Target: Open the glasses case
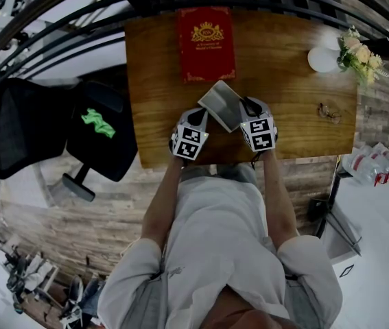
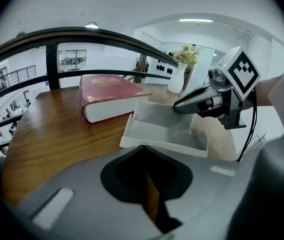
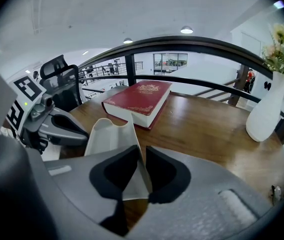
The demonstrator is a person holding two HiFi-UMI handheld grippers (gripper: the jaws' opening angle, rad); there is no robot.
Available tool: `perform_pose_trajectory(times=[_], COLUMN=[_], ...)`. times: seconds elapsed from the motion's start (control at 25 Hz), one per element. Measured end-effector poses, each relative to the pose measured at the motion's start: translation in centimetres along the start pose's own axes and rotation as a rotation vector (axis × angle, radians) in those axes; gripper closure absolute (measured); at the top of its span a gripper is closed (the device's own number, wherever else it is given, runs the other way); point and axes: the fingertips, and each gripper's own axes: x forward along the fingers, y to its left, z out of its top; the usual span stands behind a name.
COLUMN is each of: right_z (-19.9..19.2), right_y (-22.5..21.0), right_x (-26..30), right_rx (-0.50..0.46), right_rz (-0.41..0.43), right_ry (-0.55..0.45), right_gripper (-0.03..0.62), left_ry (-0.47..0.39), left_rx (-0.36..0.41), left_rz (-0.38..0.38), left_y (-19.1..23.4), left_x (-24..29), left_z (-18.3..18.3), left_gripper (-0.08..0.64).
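A person stands at a brown wooden surface and holds a gripper in each hand. The glasses case sits near the front edge of the surface, right between the two grippers. It is pale grey and it is open. Its lid is folded up and back, so the inside shows.

The left gripper has its jaws almost together. Its tips sit right on the near edge of the case and seem to pinch it. The right gripper has its jaws close together too. A thin flap of the case stands up in the narrow gap between them, and the jaws hold that flap. Each gripper has a cube with black and white squares on it.

Behind the case lies a big red book with gold print on its cover. It lies flat, near the case but not touching it. Far off to the right stands a white vase with pale flowers. A pair of glasses lies on the surface near the right edge, well apart from the case. To the left of the surface is a black chair, and beside it a black seat with something green on it.
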Motion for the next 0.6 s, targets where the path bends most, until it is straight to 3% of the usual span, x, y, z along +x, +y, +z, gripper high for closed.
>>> perform_pose_trajectory(times=[0.44, 0.6], right_z=[0.3, 1.7], right_y=[0.9, 1.5], right_x=[-1.4, -3.0], right_rx=[-0.035, -0.058], right_rz=[-0.014, -0.018], right_ry=[-0.026, -0.079], right_gripper=[0.526, 0.526], left_ry=[-0.036, -0.073], left_rx=[-0.001, 0.011], left_rz=[0.003, 0.011], left_y=[0.4, 0.5], left_x=[-0.9, -1.9], left_z=[1.0, 2.4], left_gripper=[0.54, 0.54])
